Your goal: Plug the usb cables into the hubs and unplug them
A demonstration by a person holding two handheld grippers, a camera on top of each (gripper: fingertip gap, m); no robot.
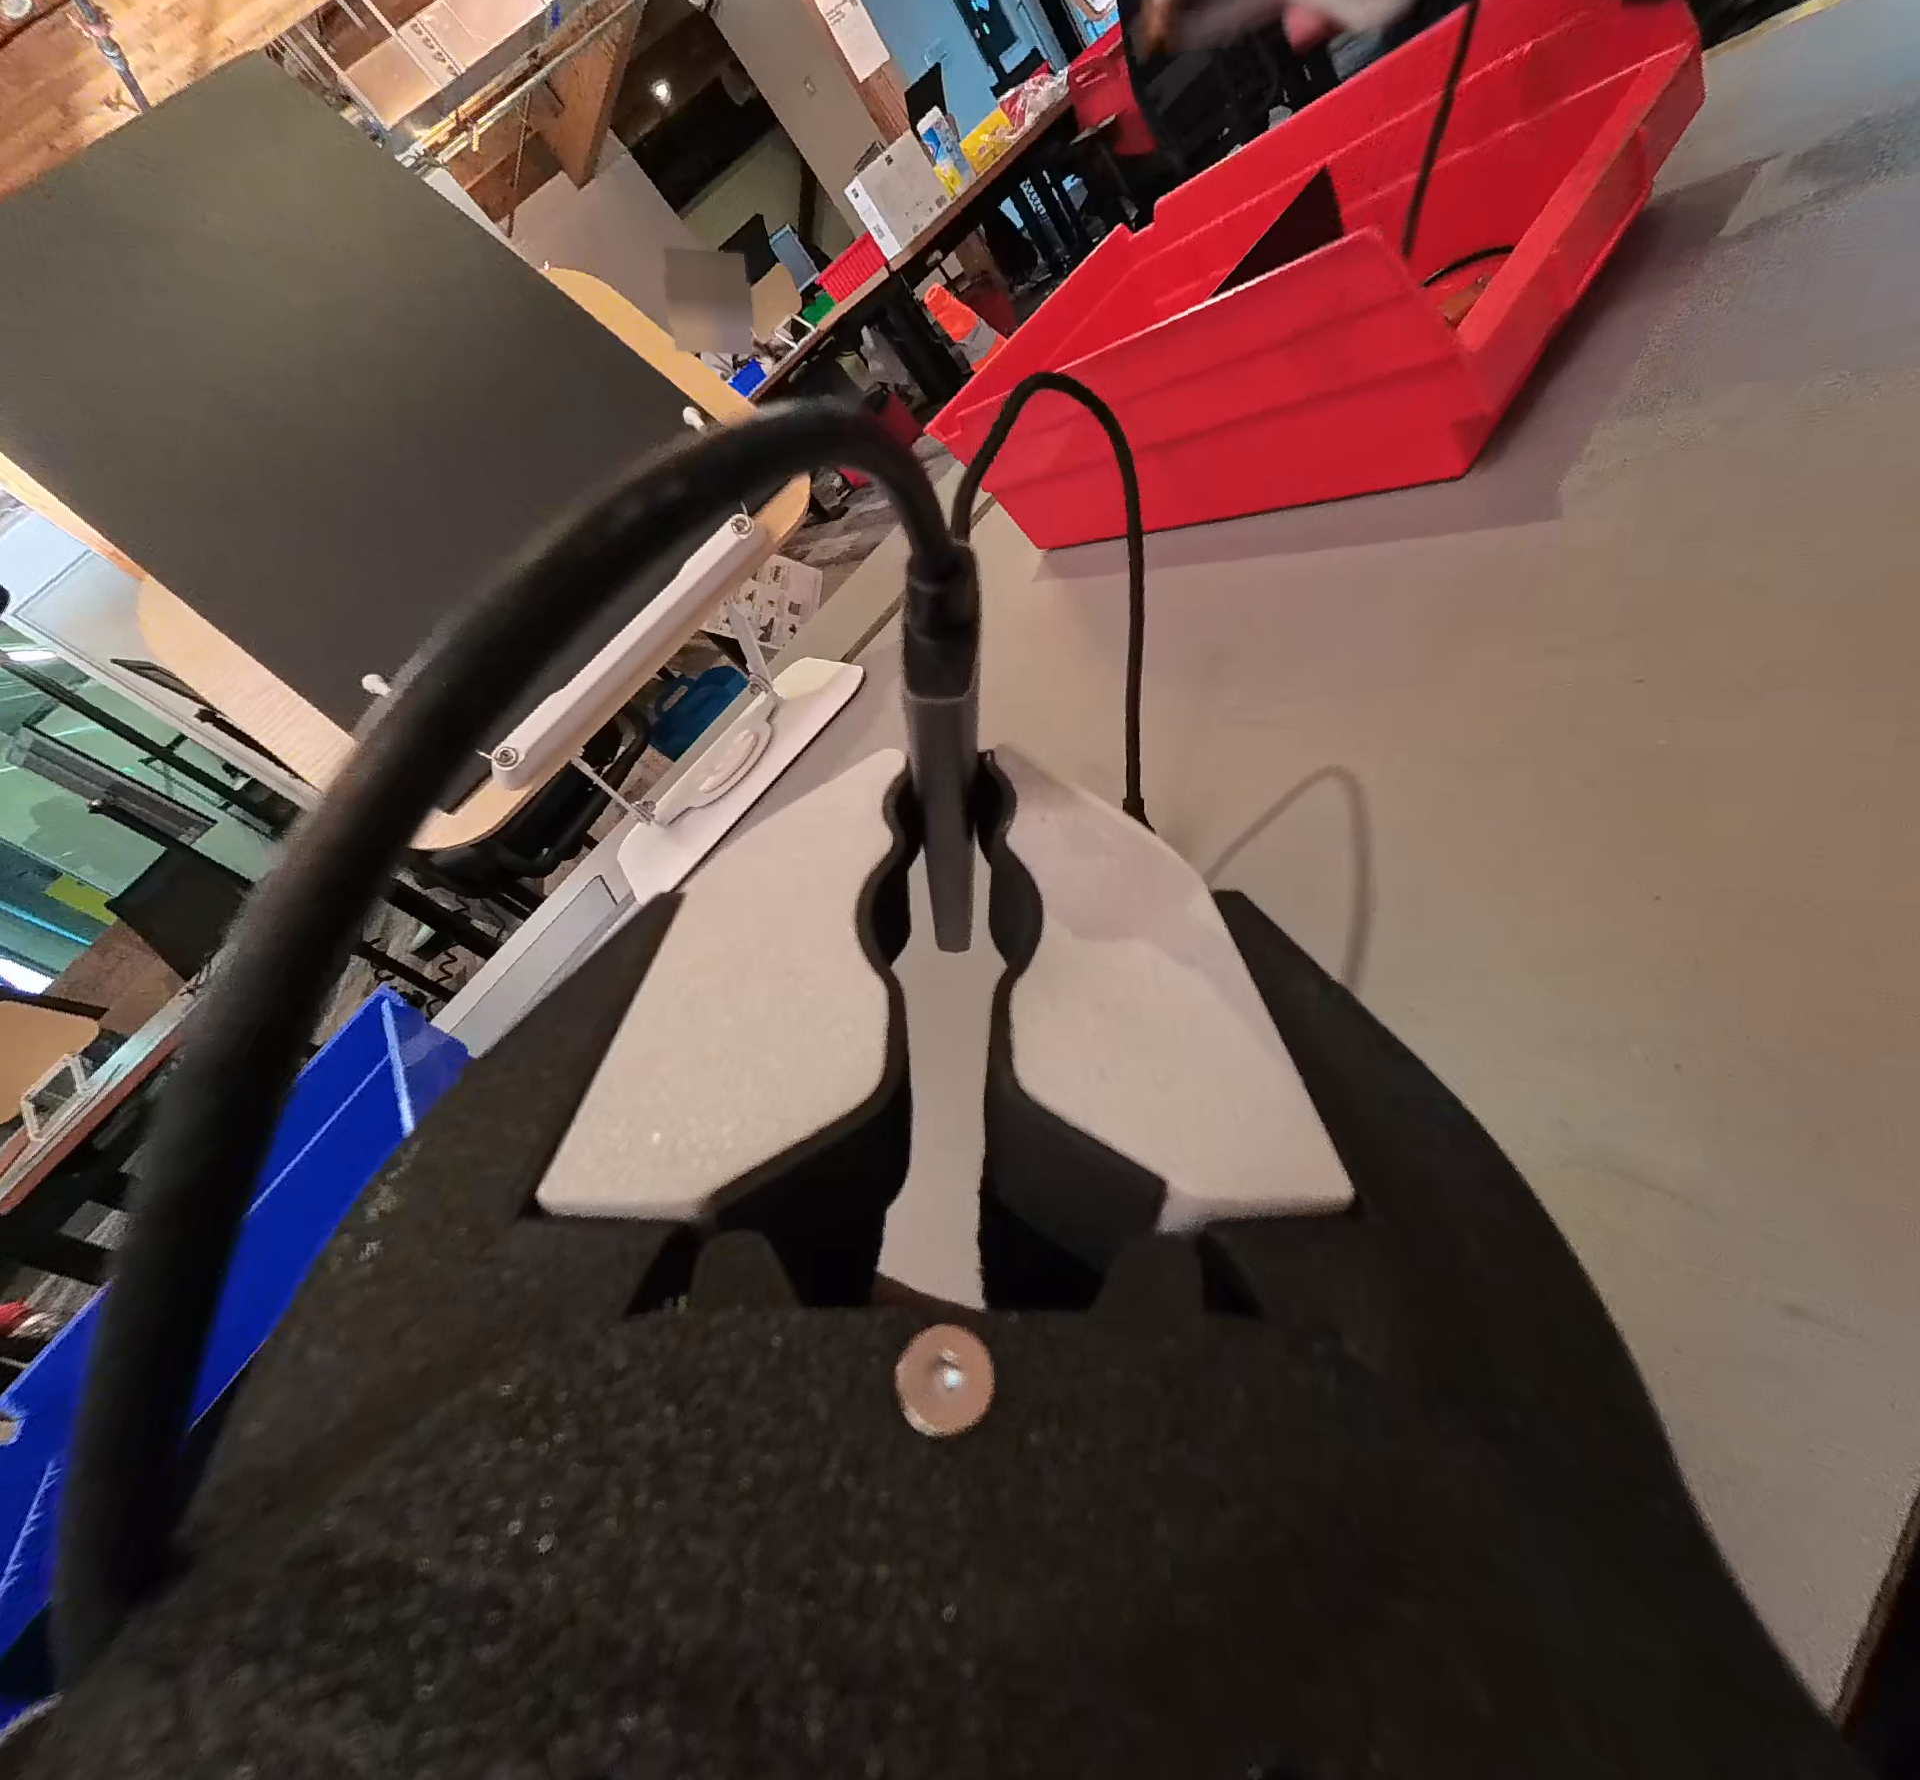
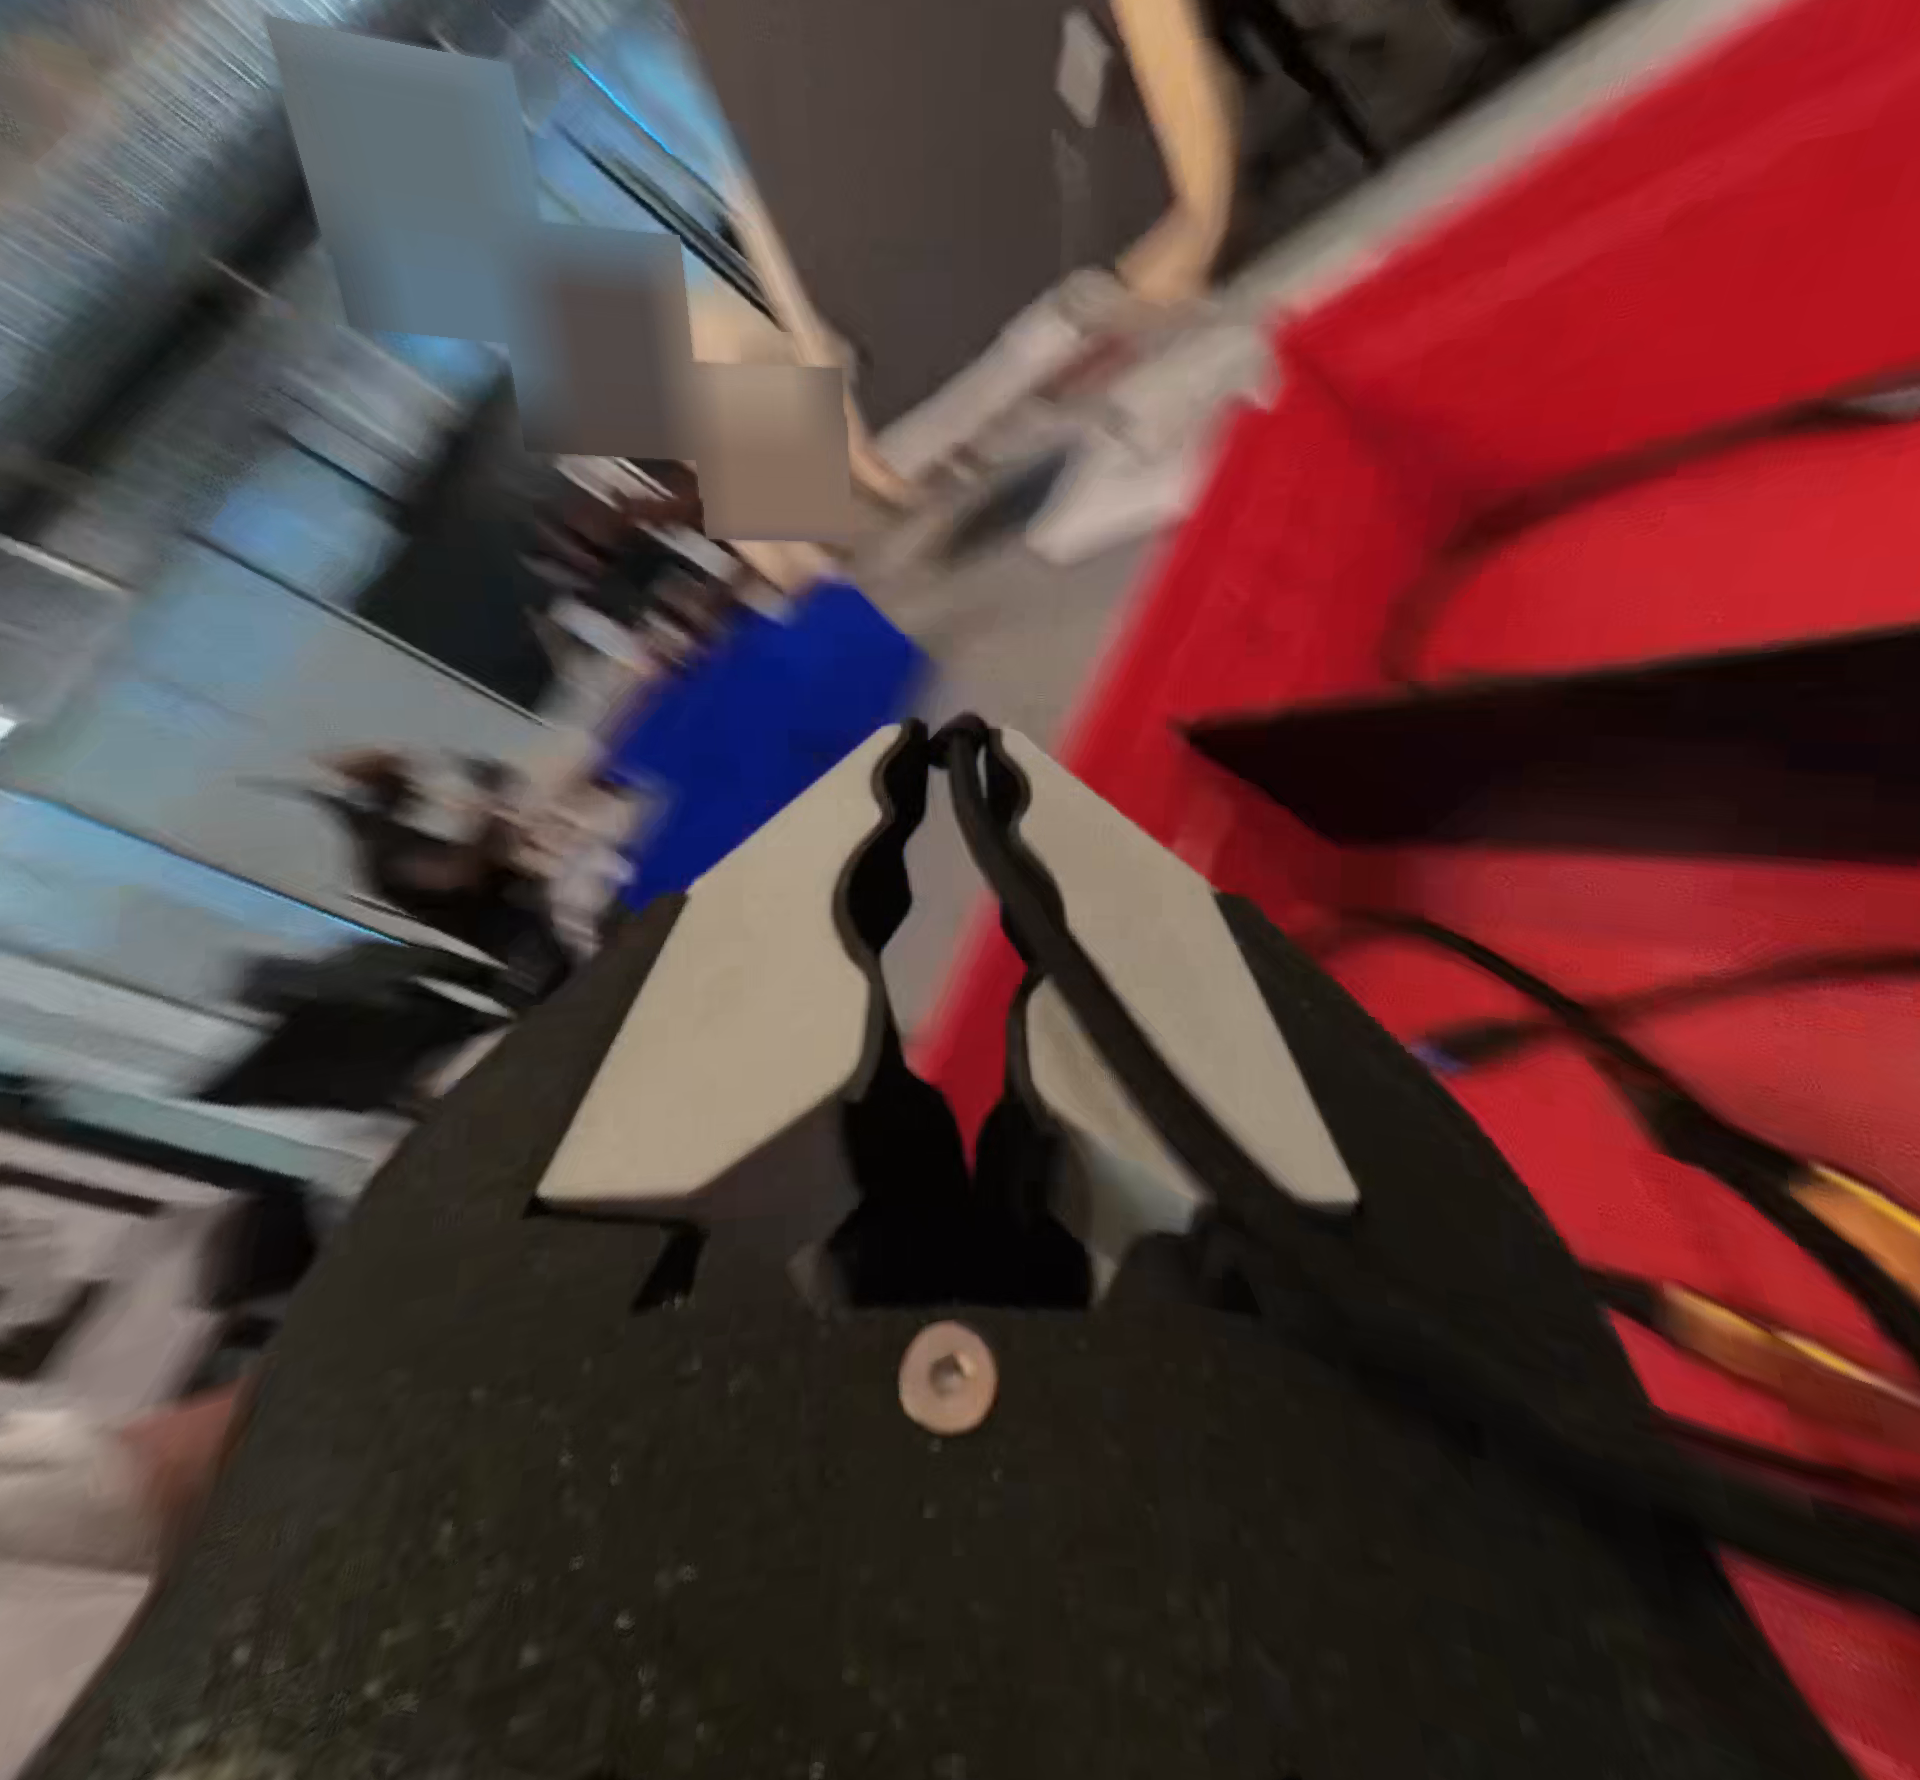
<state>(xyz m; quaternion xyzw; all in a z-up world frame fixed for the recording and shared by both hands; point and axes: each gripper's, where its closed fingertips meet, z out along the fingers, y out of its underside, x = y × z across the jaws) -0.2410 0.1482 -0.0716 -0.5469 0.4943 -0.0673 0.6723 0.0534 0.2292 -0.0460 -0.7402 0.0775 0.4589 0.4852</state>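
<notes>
The left gripper (image 1: 943, 795) is clamped on a slim grey hub (image 1: 940, 774), held edge-on above the grey table (image 1: 1558, 899); a thick black cable (image 1: 312, 857) arcs from the hub's far end. Beyond the hub stands the red bin (image 1: 1299, 380). The right gripper (image 2: 945, 743), above that bin (image 2: 1558, 328), pinches a thin black usb cable (image 2: 1003, 883) at its fingertips; this view is motion-blurred.
</notes>
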